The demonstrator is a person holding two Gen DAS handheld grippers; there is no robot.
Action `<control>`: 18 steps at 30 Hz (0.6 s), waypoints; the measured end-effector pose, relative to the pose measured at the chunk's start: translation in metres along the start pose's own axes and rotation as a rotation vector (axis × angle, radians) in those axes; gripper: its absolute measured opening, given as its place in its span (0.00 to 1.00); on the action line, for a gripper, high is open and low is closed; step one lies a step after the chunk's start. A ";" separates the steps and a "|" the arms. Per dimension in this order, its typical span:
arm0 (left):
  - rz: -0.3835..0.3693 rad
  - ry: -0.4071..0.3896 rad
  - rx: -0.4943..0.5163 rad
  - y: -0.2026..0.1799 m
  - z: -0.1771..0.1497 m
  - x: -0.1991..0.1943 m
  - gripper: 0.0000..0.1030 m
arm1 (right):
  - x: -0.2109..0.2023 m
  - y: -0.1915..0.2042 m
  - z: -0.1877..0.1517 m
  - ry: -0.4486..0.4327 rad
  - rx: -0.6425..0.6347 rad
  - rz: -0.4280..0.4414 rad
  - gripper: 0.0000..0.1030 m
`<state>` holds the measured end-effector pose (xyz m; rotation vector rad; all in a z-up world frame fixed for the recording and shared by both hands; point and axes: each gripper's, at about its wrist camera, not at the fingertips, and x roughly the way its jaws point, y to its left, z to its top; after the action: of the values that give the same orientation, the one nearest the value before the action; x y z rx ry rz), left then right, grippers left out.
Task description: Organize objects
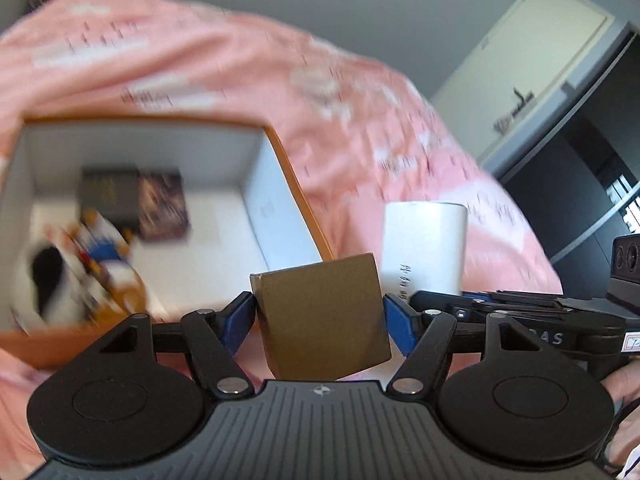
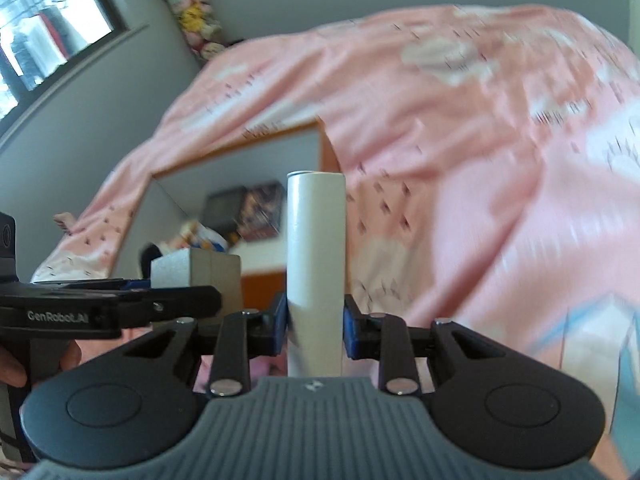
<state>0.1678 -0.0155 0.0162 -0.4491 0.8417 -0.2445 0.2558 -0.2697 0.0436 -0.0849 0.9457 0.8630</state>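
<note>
While a soft, rumpled pink bedspread (image 1: 240, 80) with pale printed patches fills most of both views, an open rectangular storage box (image 1: 276, 184) sits on it, smooth white inside, with thin orange rims and straight walls. Its floor holds two dark flat packets (image 1: 136, 200) by the far wall and a blurred colourful heap (image 1: 92, 264) in the near corner, with bare white floor between. Just outside the box's right wall, the left gripper (image 1: 320, 316) grasps a matte brown cardboard cube (image 1: 324, 316) between blue pads. Beside it, the right gripper (image 2: 316, 330) clenches a smooth white cylinder (image 2: 316, 240), upright.
</note>
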 end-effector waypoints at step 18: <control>0.180 -0.016 -0.080 0.095 0.062 0.047 0.78 | 0.149 0.057 0.097 0.178 -0.126 -0.034 0.28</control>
<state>0.2485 0.0683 -0.0236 -0.4462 0.8725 -0.0416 0.3256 -0.1000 0.0090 -0.2892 1.0528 0.8938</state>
